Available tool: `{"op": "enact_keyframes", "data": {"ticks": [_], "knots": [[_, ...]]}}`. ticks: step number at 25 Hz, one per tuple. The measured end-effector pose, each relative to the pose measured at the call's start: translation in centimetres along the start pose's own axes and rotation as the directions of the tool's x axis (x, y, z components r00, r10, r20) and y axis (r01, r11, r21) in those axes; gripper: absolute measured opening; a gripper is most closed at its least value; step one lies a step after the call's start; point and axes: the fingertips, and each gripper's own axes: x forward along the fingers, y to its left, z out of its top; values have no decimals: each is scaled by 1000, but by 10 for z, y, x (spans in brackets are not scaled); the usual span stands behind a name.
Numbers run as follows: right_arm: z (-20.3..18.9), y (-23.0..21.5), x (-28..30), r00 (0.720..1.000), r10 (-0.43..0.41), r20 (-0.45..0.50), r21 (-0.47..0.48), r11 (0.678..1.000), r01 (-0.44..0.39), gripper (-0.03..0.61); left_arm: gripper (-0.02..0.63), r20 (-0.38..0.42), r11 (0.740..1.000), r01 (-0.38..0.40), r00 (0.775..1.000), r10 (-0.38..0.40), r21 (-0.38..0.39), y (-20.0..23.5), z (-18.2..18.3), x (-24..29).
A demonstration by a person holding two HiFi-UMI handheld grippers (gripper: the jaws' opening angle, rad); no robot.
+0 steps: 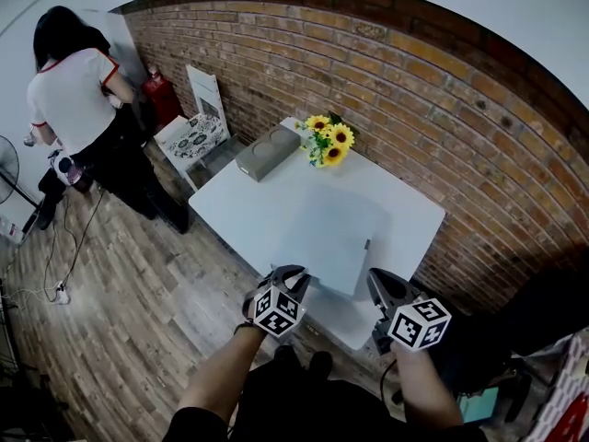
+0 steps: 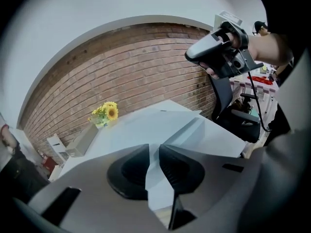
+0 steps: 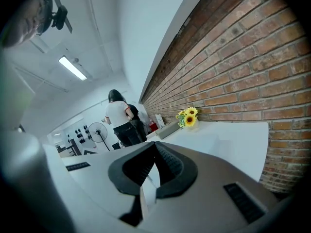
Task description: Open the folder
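A pale blue-grey card folder (image 1: 317, 233) lies on the white square worktop (image 1: 400, 205), along its near edge. The left hand-held gripper (image 2: 154, 148) has its jaws almost together, pinching the folder's cover at the near corner, and the sheet runs between the pads. The right hand-held gripper (image 1: 379, 285) is closed with nothing between its jaws and hangs above the worktop's near corner, clear of the folder. At the far corner stand yellow artificial sunflowers (image 1: 329, 141), just beside a grey rectangular box (image 1: 267, 152).

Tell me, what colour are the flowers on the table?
Yellow, with dark centres and green leaves. The flowers show best in the head view.
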Motion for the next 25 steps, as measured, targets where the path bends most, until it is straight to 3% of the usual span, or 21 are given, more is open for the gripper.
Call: {"op": "enact_keyframes", "data": {"ticks": [9,16,20,25], "knots": [[-10,-3,-8,999,-3,-33,-36,999,2,15,75,6,997,-39,999,39,-71,0,-5,-7],[-64,-39,1,982,-103,-157,-43,994,97,52,75,43,986,-47,998,55,-159,3,-3,-12],[-95,-45,15,968,-102,-230,-17,995,101,70,74,56,981,-49,997,61,-185,7,-4,-15],[-104,-39,30,963,-90,-253,-18,996,88,93,72,57,982,-45,997,56,-185,9,-8,-16]]}}
